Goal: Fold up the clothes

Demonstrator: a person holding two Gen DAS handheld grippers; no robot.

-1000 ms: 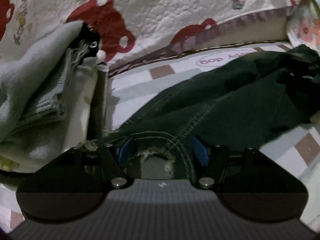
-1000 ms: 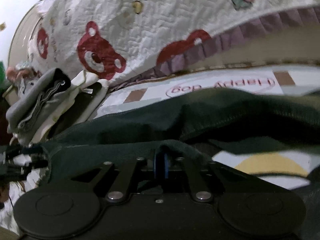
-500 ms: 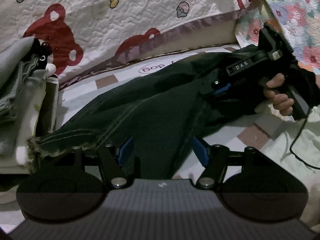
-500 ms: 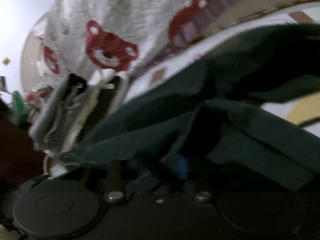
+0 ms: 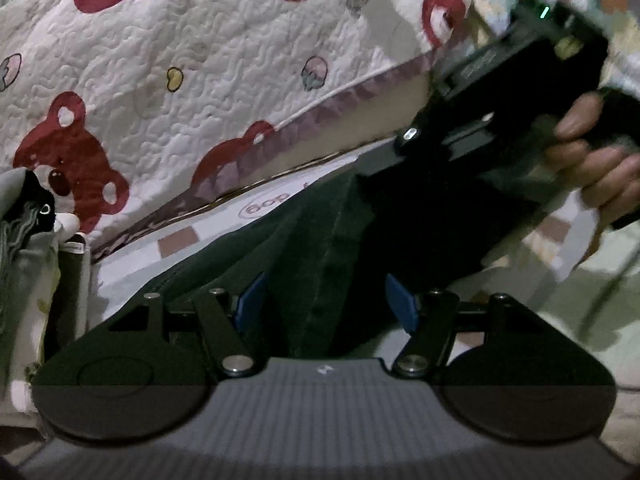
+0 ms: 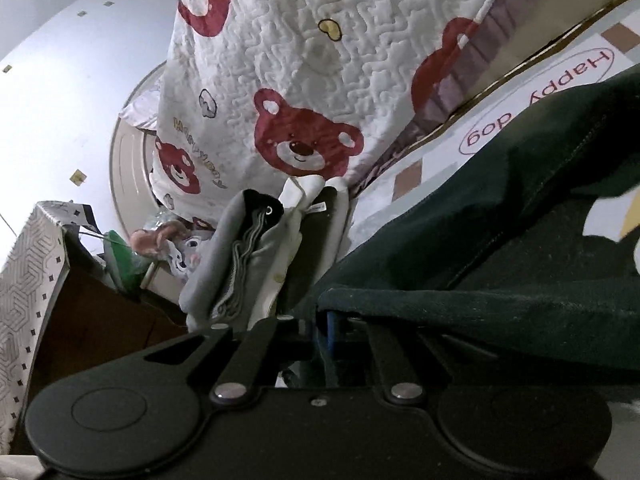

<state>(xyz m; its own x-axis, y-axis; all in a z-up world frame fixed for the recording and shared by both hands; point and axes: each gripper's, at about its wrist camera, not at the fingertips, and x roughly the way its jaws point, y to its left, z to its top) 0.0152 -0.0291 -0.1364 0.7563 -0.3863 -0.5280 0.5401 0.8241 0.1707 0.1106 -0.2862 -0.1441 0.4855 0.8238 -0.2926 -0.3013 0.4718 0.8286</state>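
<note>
While the dark green garment [image 5: 316, 248] is lifted off the bed sheet [image 5: 176, 240], the scene reads as follows.

Garment position: it is stretched between the two tools, one end bunched in front of the left hand-held gripper [image 5: 326, 306], the other carried up by the right hand-held gripper [image 6: 326, 338]; a stitched seam is seen along its length in the right wrist view.

Left hand-held gripper: its blue pads are held apart, with cloth lying in the gap; no pinch is made.

Right hand-held gripper: its jaws are brought together on a thick hemmed edge of the garment, which is draped over the tool. In the left wrist view its black body is seen tilted above the cloth, gripped by a hand [image 5: 592, 160].

Surroundings: a stack of folded clothes [image 6: 248, 256] is stood at the left against the bear-print quilt [image 6: 304, 80].

Handling, as judged: the fabric looks heavy and soft, like denim or twill; it will sag under its own weight and keep no shape, yet it is not slippery and nothing in it is fragile. Seams and hems are the stiffest parts.

Where to take hold: a hem or seam edge is best pinched, through all layers, so that a single ply is not pulled loose.

Fold stage: it cannot be settled from these views.
</note>
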